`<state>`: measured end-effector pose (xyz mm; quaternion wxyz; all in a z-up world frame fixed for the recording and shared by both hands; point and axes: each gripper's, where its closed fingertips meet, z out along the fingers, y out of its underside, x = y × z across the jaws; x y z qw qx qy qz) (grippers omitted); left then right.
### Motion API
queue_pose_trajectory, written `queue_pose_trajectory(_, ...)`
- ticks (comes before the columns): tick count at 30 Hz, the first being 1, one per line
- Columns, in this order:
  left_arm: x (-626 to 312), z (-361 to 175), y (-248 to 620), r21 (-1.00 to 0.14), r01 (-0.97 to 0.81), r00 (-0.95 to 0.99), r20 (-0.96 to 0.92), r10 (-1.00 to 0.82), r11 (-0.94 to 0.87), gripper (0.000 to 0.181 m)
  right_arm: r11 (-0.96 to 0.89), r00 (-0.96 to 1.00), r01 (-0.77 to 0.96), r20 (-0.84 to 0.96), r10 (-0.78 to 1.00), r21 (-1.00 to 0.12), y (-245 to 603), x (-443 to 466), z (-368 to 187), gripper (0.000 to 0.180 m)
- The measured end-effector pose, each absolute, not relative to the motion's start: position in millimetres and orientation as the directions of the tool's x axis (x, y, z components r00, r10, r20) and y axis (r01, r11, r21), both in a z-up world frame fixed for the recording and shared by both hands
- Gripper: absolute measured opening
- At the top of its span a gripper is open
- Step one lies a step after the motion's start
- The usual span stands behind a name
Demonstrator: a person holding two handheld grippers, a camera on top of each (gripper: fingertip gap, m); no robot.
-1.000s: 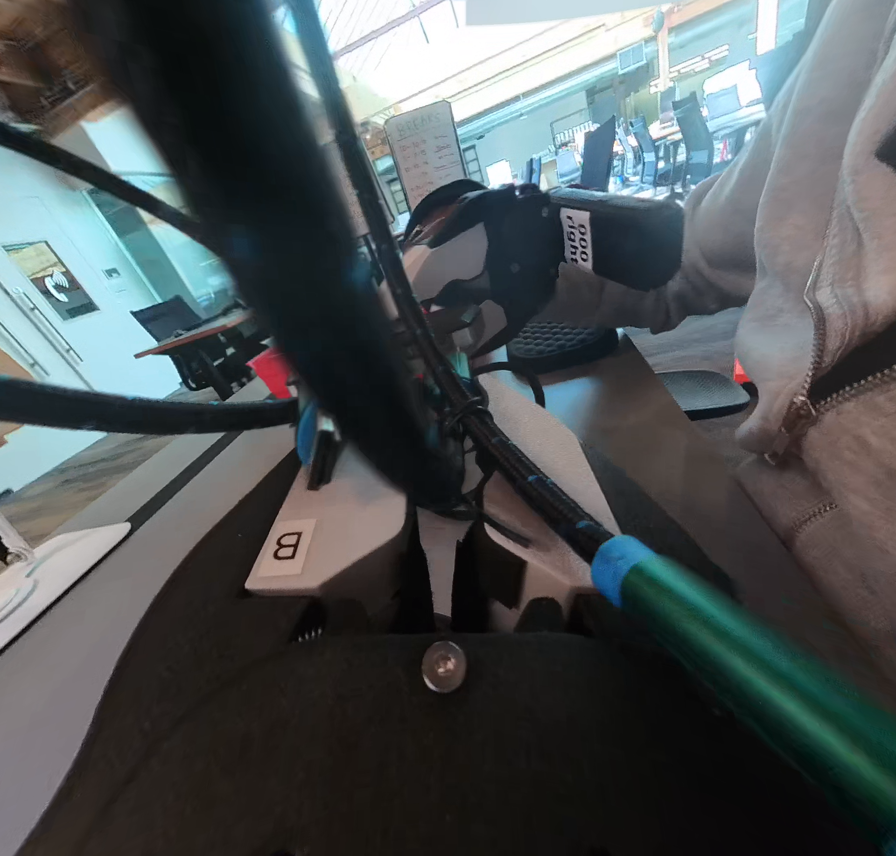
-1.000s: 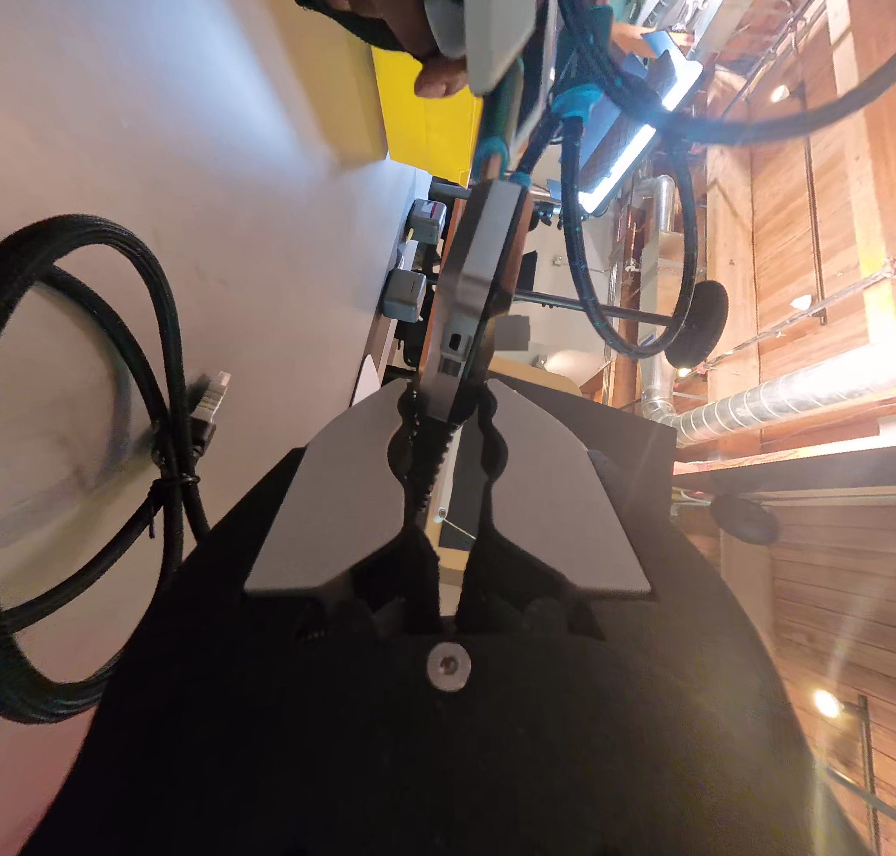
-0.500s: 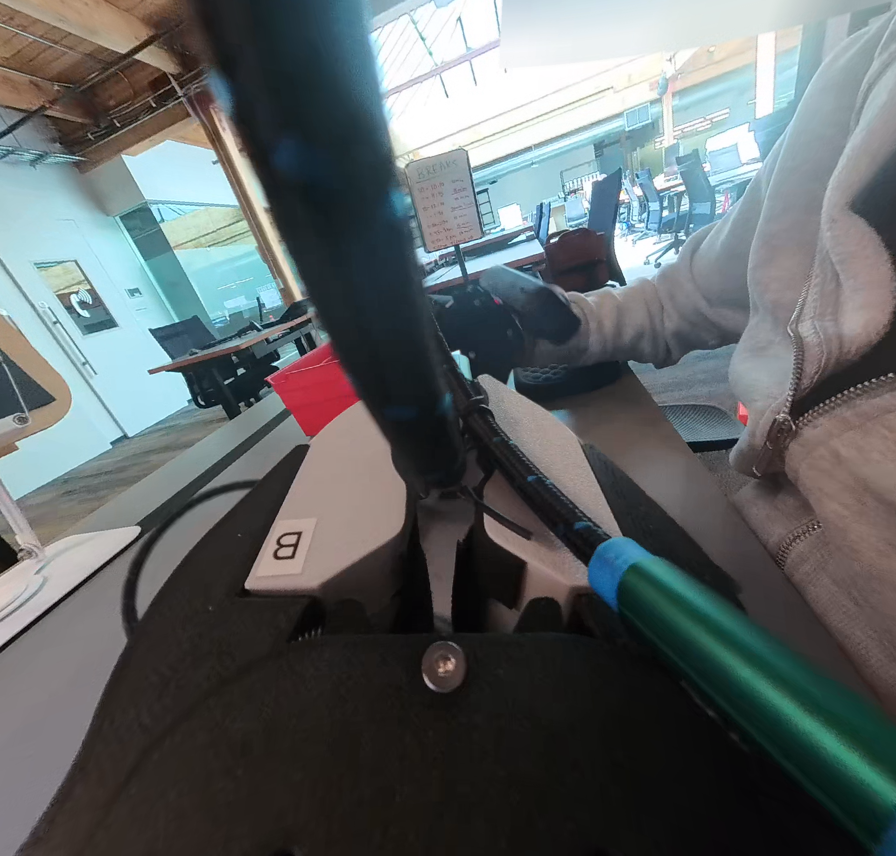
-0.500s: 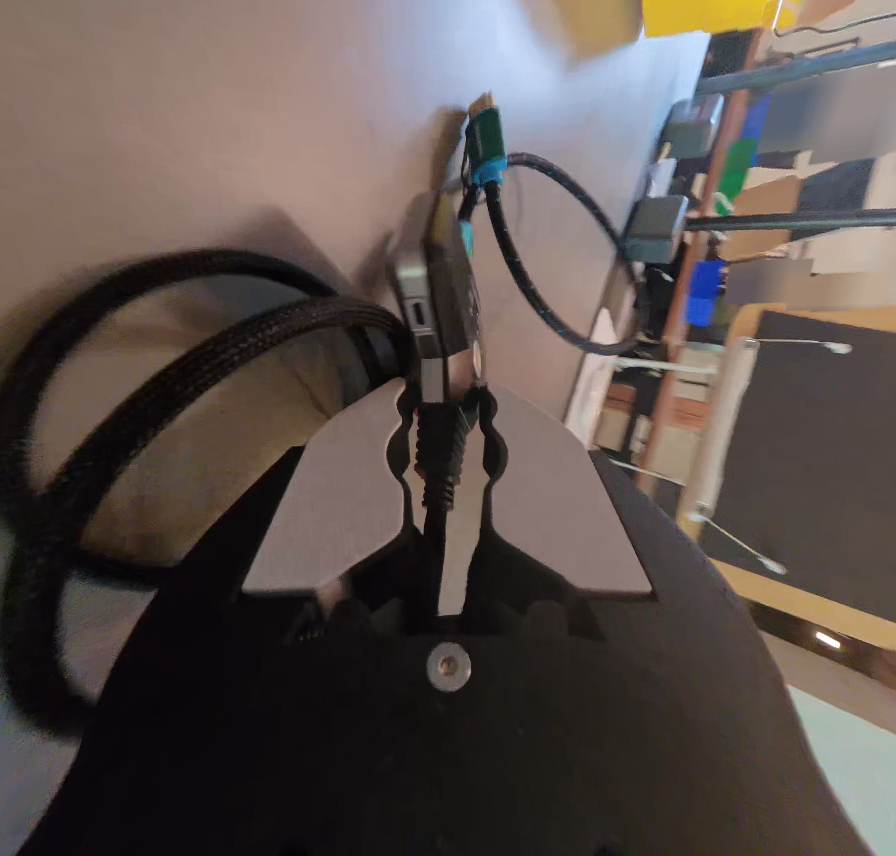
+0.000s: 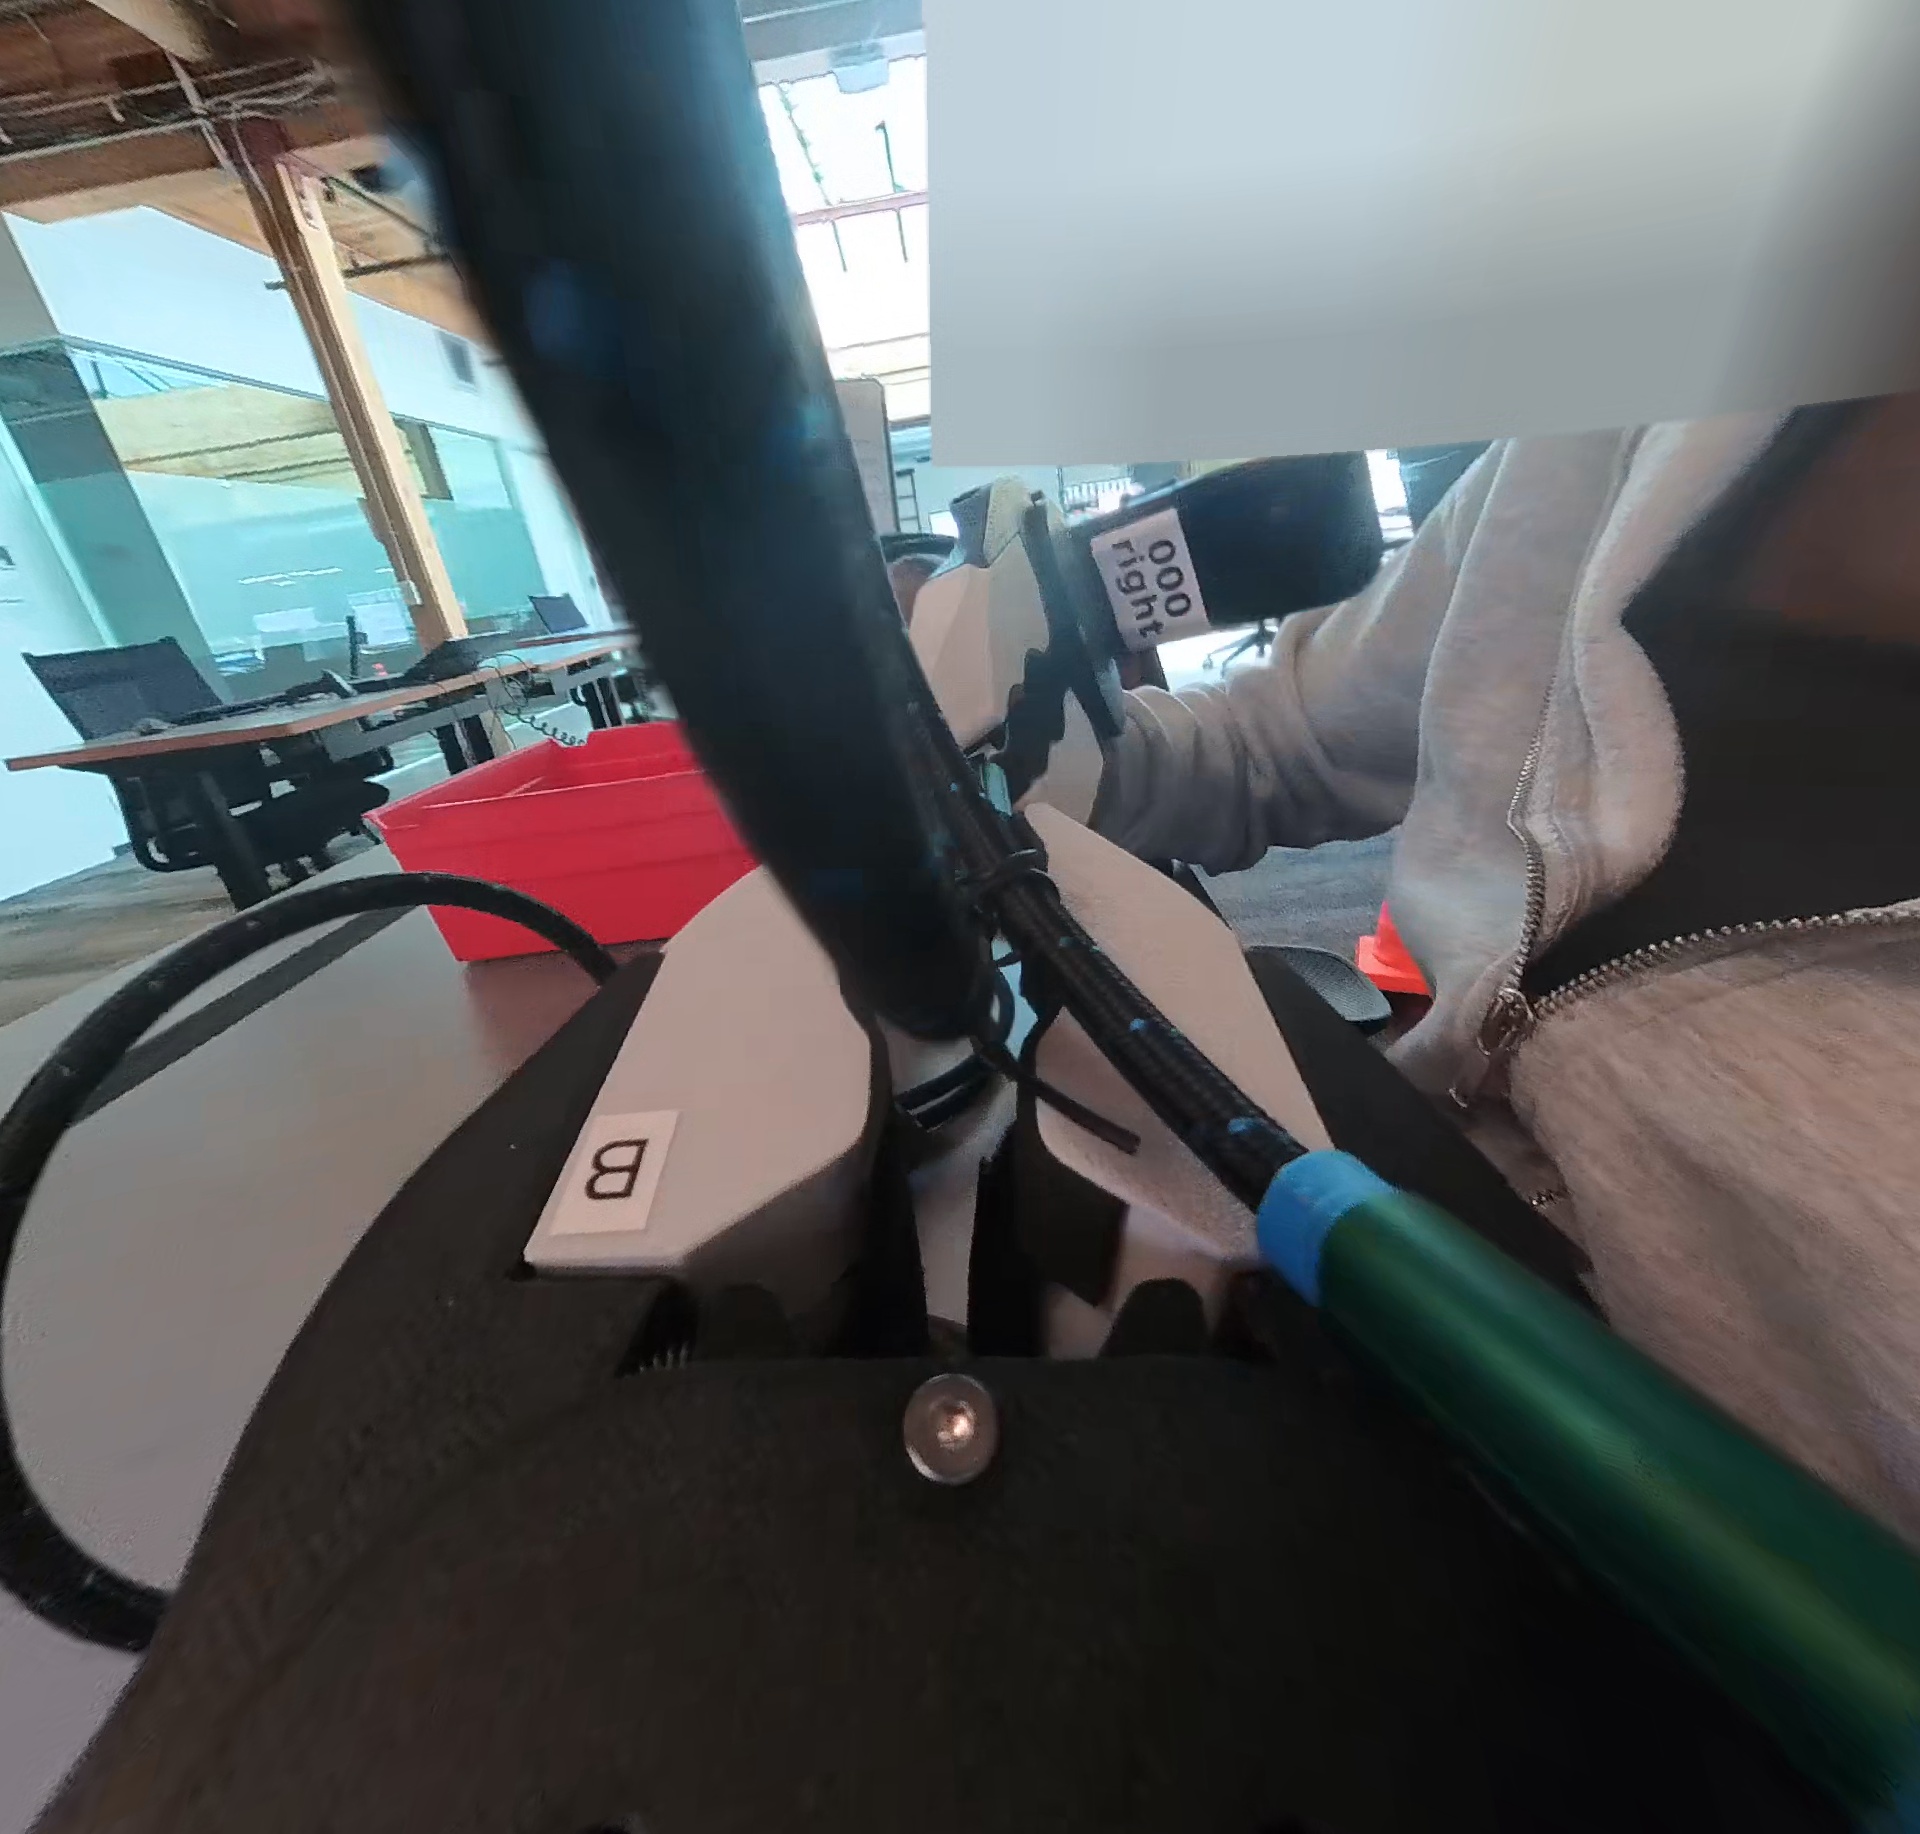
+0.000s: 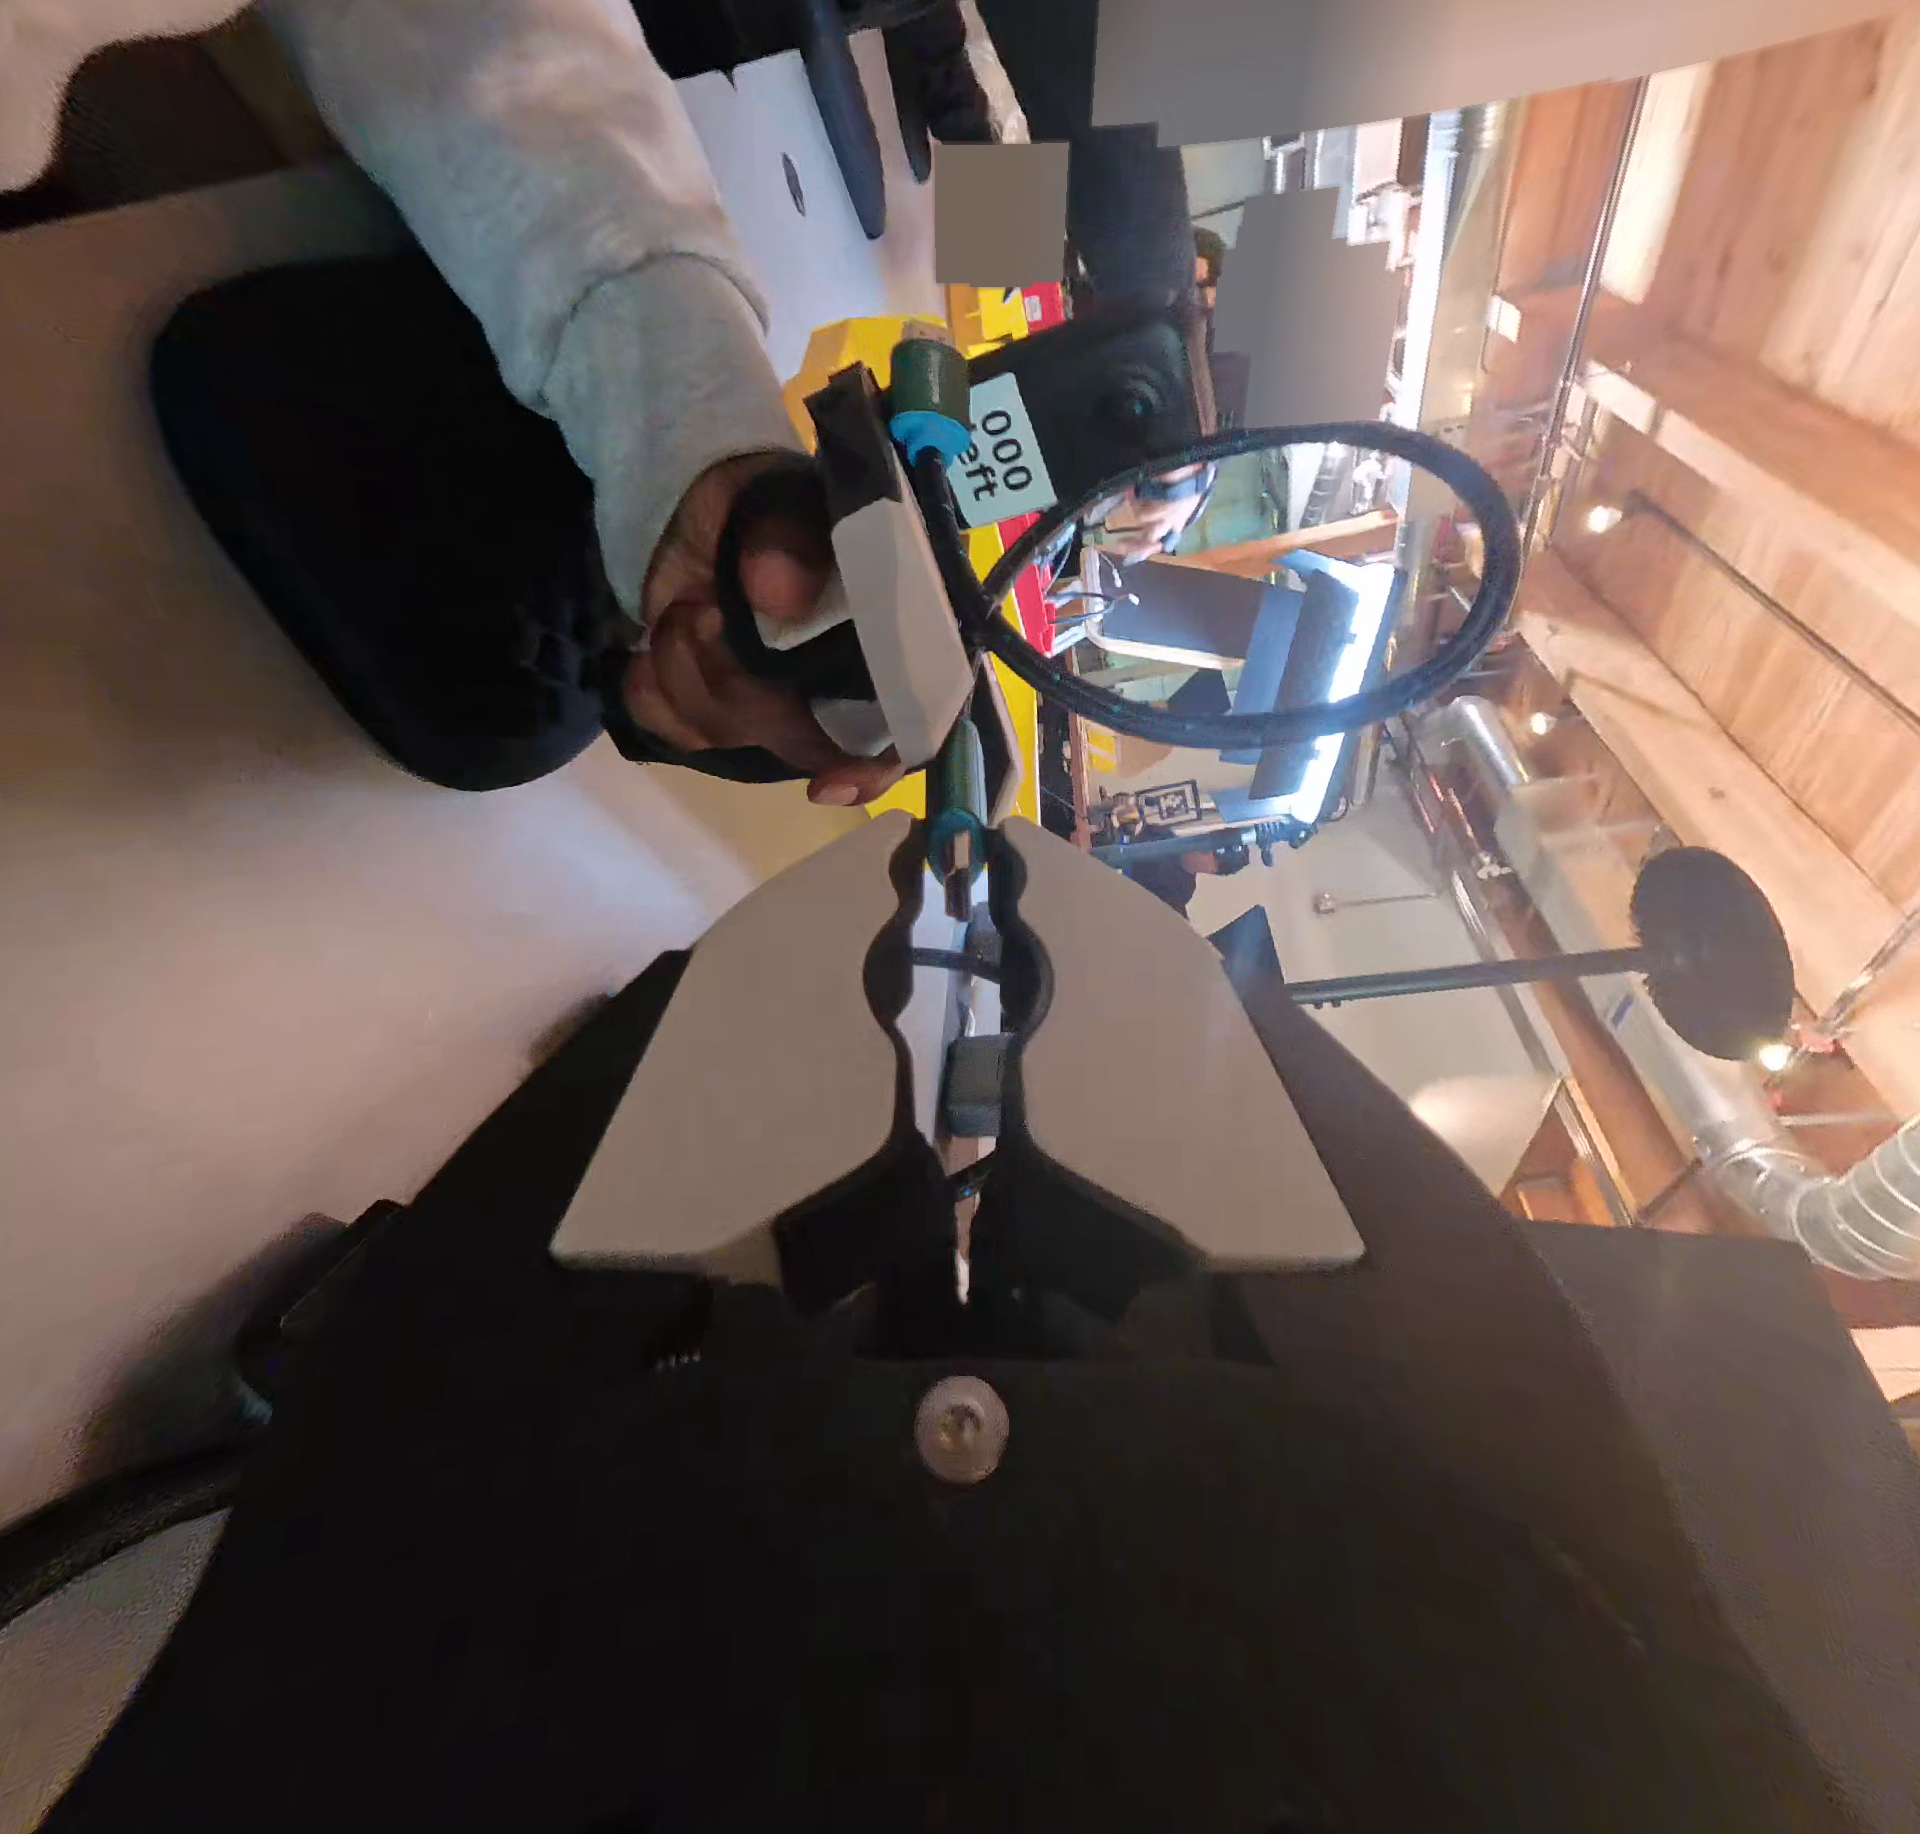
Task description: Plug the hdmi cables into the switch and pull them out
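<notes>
My left gripper (image 5: 914,849) is shut on a green HDMI plug with a blue collar (image 6: 961,766). The plug sticks out past the left gripper (image 6: 971,776) in the right wrist view. Its end lies between the tips of my right gripper (image 6: 958,834), whose jaws stand narrowly apart around it. The black braided cable (image 6: 1455,558) loops in the air. It crosses close to the left camera as a thick blurred band (image 5: 675,434). The cable's other green plug (image 5: 1558,1389) rests beside the left gripper's body. The right gripper (image 5: 997,735) shows just beyond my left fingers. The switch is not in view.
A red bin (image 5: 561,849) stands on the table behind my left gripper. Another black cable (image 5: 62,1088) curls on the table at the left. A black pad (image 6: 364,517) lies on the table (image 6: 208,953). The person's grey sleeve and jacket (image 5: 1558,849) fill the right side.
My right gripper no longer holds the switch; it has swung up from the table to face the left gripper and meet the plug. The left gripper stays shut and has tilted slightly.
</notes>
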<state>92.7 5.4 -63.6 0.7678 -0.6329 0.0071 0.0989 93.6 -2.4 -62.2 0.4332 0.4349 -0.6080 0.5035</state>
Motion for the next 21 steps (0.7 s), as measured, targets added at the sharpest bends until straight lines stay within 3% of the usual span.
queue_pose_trajectory(9,89.6,-60.7,-1.1,-0.975,-0.094,0.989,-0.067,0.134,0.200,0.018,0.206,-0.045,-0.978,0.997,-0.069,-0.030,8.6,86.0,-60.7,0.011)
queue_pose_trajectory(21,88.1,-63.2,0.3,-0.977,-0.069,0.990,-0.043,0.132,0.200,0.011,0.194,-0.020,-0.981,0.997,-0.075,-0.005,8.8,89.4,-65.1,0.010)
